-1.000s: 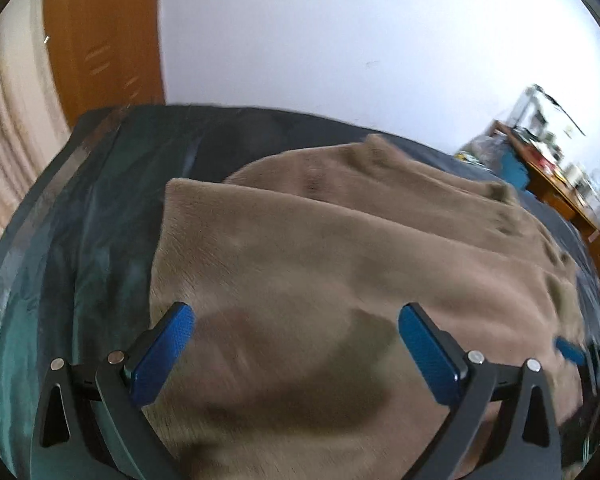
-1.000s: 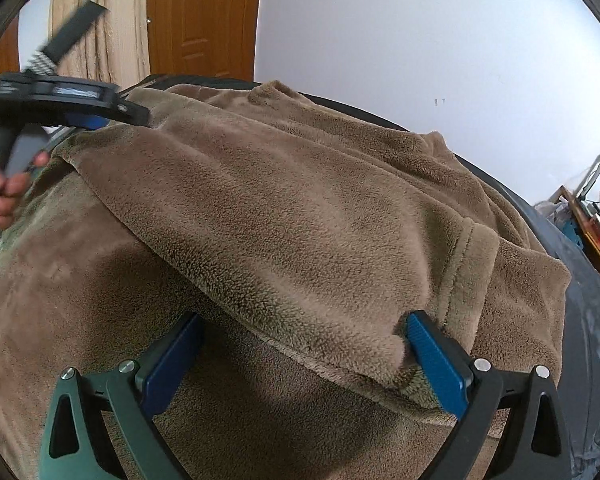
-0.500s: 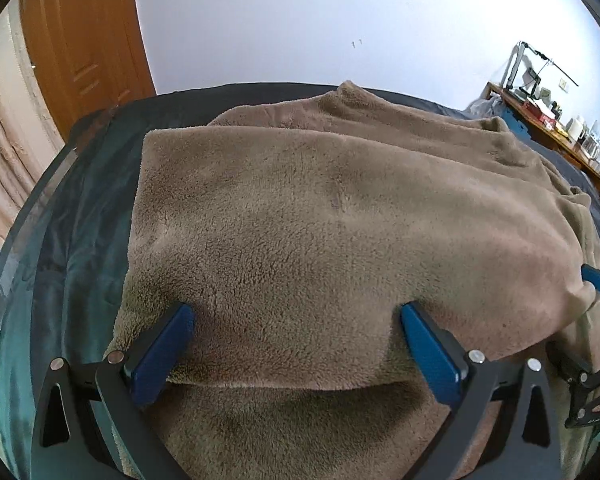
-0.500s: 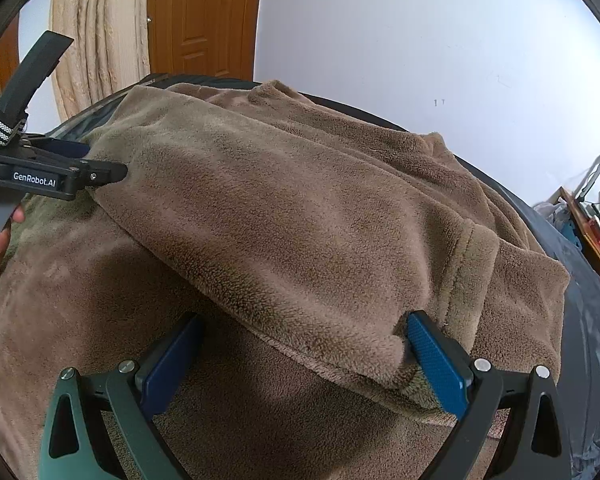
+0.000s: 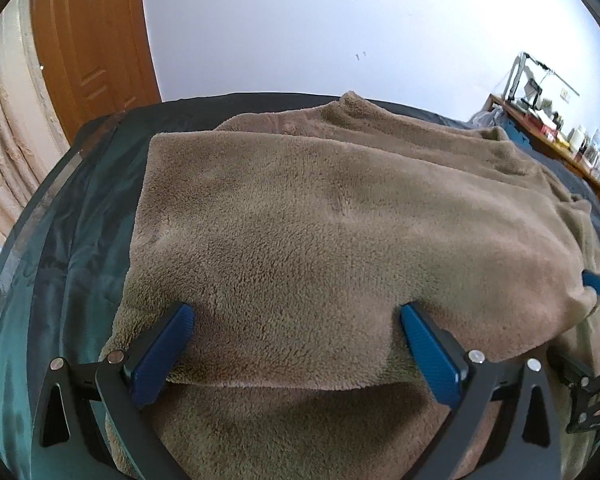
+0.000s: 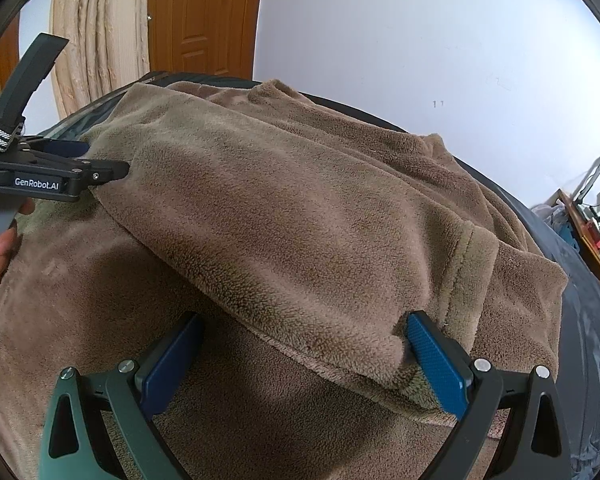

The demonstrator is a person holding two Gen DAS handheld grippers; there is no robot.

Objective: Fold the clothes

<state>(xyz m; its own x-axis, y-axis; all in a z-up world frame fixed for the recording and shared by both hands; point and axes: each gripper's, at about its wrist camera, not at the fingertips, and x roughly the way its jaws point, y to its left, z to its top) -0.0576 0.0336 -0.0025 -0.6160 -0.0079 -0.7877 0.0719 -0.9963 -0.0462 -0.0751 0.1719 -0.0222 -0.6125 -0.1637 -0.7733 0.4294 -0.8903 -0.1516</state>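
A: What's behind it all?

B: A white wall [image 5: 320,20] fills the top of both views, with a wooden door [image 6: 204,20] at the upper left and a pale curtain [image 6: 96,32] beside it. A cluttered desk [image 5: 548,128] sits at the right edge. Below is a dark bedcover [image 5: 60,248], showing along the left in the left wrist view.

A: And the garment?

B: A brown fleece garment [image 5: 320,240] lies spread over the bedcover, filling the centre of each frame. One layer is folded over another, its edge running across the lower part of the frame.

A: The grippers?

B: The left gripper [image 5: 296,344] has its blue pads spread wide, the folded edge lying between them. The right gripper [image 6: 304,356] is spread as wide, its right pad touching the fold's edge. In the right wrist view a hand [image 6: 0,256] holds the left gripper at the left edge.
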